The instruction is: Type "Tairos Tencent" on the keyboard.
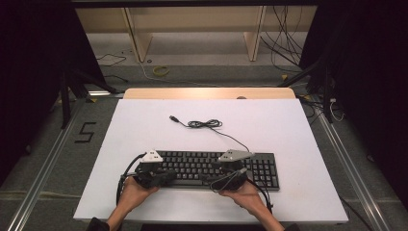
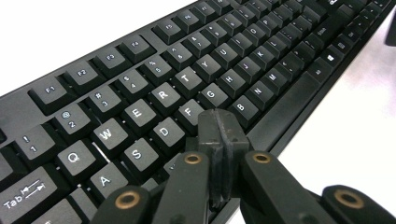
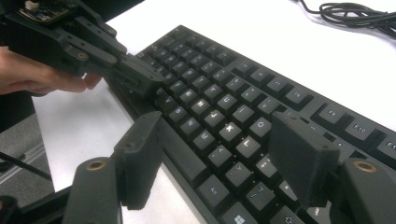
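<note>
- The black keyboard lies near the table's front edge, its cable coiled toward the middle
- Left gripper: fingers pressed together, empty, tip over the keys by F and G, likely about to press one
- Right gripper: fingers wide, empty, above the keys
- Next move calls for a short, straight dip onto one key
- White table top; grey floor with loose wires, wooden frame beyond the far edge

Each claw is matte black: the left claw has brass-ringed pivot screws, the right claw broad flat pads. Grey three-cornered plates top both, black cables trail, and dark sleeves show.
</note>
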`<state>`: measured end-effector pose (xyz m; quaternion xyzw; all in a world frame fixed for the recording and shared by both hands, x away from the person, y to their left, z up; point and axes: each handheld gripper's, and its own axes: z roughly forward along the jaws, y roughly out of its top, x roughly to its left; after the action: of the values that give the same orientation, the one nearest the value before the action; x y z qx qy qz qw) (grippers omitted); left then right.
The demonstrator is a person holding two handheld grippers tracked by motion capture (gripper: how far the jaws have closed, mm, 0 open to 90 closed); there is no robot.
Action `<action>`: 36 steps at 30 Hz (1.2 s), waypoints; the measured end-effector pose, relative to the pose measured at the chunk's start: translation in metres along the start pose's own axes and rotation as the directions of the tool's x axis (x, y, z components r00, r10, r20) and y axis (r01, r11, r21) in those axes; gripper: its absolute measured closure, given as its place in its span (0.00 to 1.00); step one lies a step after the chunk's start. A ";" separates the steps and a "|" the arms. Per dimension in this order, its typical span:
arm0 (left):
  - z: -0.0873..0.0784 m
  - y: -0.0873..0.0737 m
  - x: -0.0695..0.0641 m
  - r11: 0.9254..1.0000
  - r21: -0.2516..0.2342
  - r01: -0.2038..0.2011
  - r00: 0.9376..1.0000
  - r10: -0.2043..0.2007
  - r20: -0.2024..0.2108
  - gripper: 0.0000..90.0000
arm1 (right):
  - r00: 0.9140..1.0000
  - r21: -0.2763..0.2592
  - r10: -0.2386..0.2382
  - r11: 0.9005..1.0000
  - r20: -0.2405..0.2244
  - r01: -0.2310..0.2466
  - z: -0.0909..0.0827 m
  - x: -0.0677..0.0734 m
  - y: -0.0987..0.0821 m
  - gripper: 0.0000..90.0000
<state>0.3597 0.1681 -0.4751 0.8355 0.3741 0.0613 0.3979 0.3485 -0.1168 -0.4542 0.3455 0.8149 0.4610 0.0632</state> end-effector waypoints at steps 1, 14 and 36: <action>0.000 0.000 0.000 1.000 0.003 0.000 1.000 0.000 0.000 0.99 | 1.000 -0.001 0.002 1.000 -0.002 -0.002 0.000 0.000 0.000 0.40; 0.005 0.000 0.002 0.999 0.039 0.008 1.000 -0.008 -0.008 1.00 | 1.000 -0.001 0.000 1.000 -0.007 0.000 -0.002 0.002 -0.002 0.39; -0.006 0.002 0.004 0.997 -0.074 0.022 1.000 -0.021 0.014 0.80 | 1.000 0.000 -0.001 1.000 -0.009 0.001 -0.001 0.002 -0.003 0.39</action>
<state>0.3611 0.1738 -0.4699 0.8165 0.3777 0.0653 0.4318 0.3451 -0.1176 -0.4552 0.3431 0.8154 0.4624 0.0597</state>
